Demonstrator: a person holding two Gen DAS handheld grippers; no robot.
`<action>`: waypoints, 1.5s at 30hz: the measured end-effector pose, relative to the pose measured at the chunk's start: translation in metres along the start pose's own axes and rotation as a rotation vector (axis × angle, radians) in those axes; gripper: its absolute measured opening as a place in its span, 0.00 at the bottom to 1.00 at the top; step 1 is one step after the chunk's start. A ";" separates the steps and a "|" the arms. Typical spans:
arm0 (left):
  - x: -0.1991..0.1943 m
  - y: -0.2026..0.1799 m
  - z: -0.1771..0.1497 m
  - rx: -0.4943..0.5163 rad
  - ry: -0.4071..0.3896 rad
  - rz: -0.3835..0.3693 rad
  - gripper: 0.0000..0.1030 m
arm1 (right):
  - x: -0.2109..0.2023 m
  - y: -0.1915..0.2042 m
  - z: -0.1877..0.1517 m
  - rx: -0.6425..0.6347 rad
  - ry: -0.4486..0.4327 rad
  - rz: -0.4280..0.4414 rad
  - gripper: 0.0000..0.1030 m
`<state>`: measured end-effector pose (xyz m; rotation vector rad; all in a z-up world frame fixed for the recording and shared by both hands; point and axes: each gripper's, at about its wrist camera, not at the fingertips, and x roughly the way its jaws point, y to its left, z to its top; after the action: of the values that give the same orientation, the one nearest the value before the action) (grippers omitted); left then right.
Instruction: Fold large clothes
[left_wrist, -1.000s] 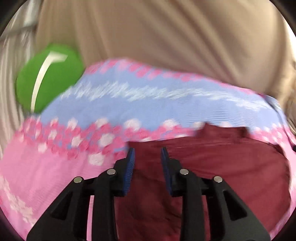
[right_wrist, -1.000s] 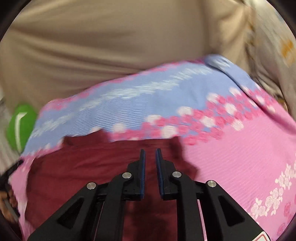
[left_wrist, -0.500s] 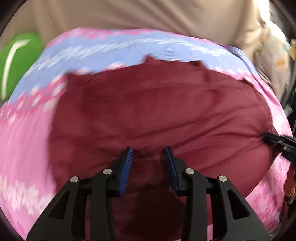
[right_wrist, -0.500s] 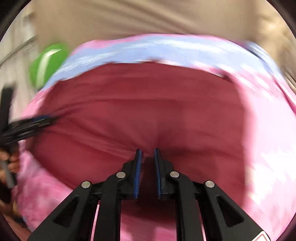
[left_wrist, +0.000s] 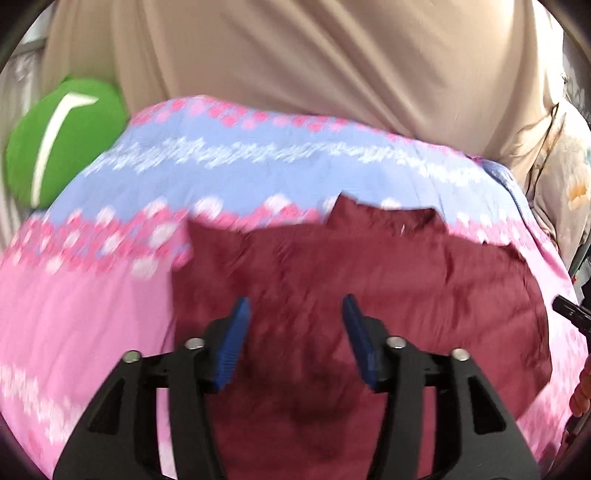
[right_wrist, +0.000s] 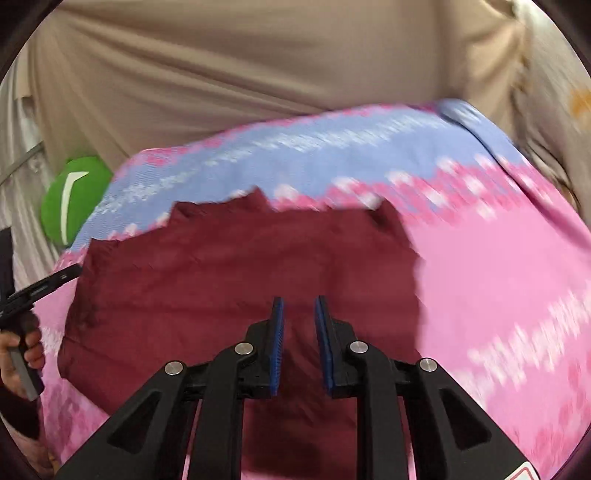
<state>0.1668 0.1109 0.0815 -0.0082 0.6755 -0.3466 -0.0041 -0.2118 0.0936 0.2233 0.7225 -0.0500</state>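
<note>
A: Lying flat on the pink-and-lavender floral bedspread (left_wrist: 92, 314) is the dark maroon cloth garment (left_wrist: 388, 280), roughly squared, its collar-like far edge reaching the bedspread's lavender band.

B: And the left gripper (left_wrist: 295, 314)?

A: Its blue-padded jaws have just been opening and now stand spread over the near part of the maroon garment. Nothing is pinched between them; the cloth lies below, not pressed by the pads.

B: The right gripper (right_wrist: 298, 314)?

A: Its jaws have just been opening too, though only to a narrow gap. They sit above the garment's near middle, and I see no fold caught between the pads.

B: What else is near the garment?

A: A round green cushion with a white curved stripe (left_wrist: 62, 140) lies beyond the garment's far-left corner, just off the bedspread's edge. Behind the garment hangs a beige draped cloth (left_wrist: 314, 62). In the right wrist view the left gripper shows as a dark bar at the garment's left edge, with a hand (right_wrist: 18, 354) gripping its handle. Both views are blurred.
</note>
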 end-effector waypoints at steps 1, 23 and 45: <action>0.008 -0.005 0.004 0.000 0.010 -0.010 0.53 | 0.010 0.014 0.008 -0.033 0.003 0.009 0.18; 0.050 0.038 0.009 -0.101 0.030 -0.034 0.51 | 0.068 -0.018 0.035 0.095 0.014 -0.088 0.26; -0.011 0.036 -0.092 -0.061 0.156 0.038 0.51 | -0.004 -0.047 -0.079 0.233 0.104 -0.218 0.15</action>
<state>0.1135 0.1575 0.0122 -0.0270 0.8400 -0.2921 -0.0646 -0.2404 0.0300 0.3706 0.8426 -0.3334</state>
